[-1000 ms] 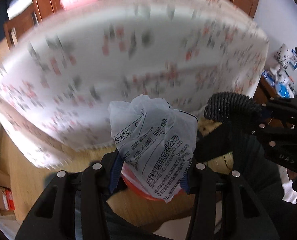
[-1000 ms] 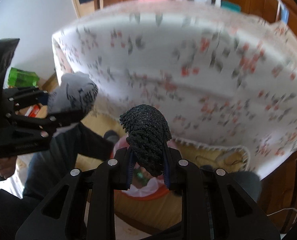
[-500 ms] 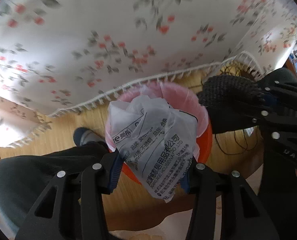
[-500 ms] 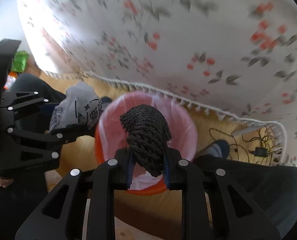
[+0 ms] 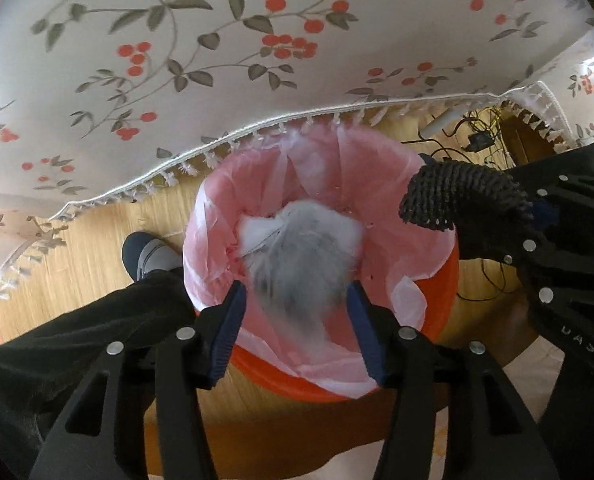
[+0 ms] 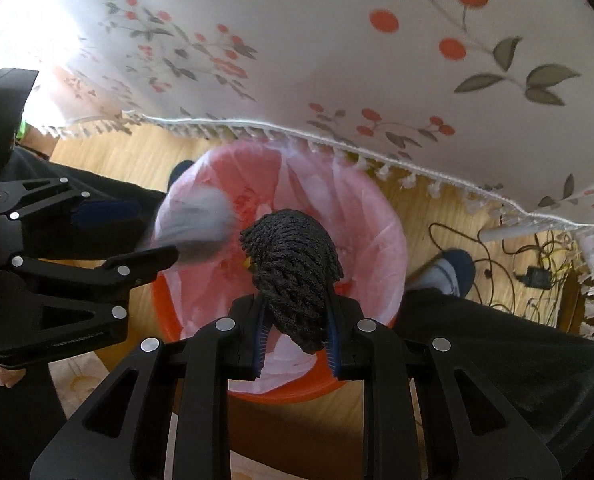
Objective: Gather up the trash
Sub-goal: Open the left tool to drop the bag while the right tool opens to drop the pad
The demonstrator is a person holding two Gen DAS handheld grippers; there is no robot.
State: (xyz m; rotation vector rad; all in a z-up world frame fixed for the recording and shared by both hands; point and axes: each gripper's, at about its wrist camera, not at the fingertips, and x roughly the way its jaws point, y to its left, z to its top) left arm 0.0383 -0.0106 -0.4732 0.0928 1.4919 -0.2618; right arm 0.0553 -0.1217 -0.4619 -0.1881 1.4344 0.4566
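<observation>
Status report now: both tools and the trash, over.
Left tool opening, blurred plastic wrapper dropping free into bin. Right tool shut on black knit wad above bin. Nothing blocking.

A: First item?
B: Crumpled plastic wrapper (image 5: 301,256), pale grey-white, motion-blurred, so any print is unreadable. It sits between the left gripper's (image 5: 297,312) jaws, which have just been opening; whether the pads touch it cannot be told. It lies over the mouth of the bin.

A: Second?
B: Black knitted bundle (image 6: 295,276), coarse ribbed yarn, rounded top, standing upright and pinched at its lower end by the closed right gripper (image 6: 295,348). Also above the bin opening.

A: The bin?
B: Orange trash bin (image 5: 447,304), round, upright on the wooden floor, lined with a thin pink bag (image 5: 389,196) folded over its rim.
</observation>
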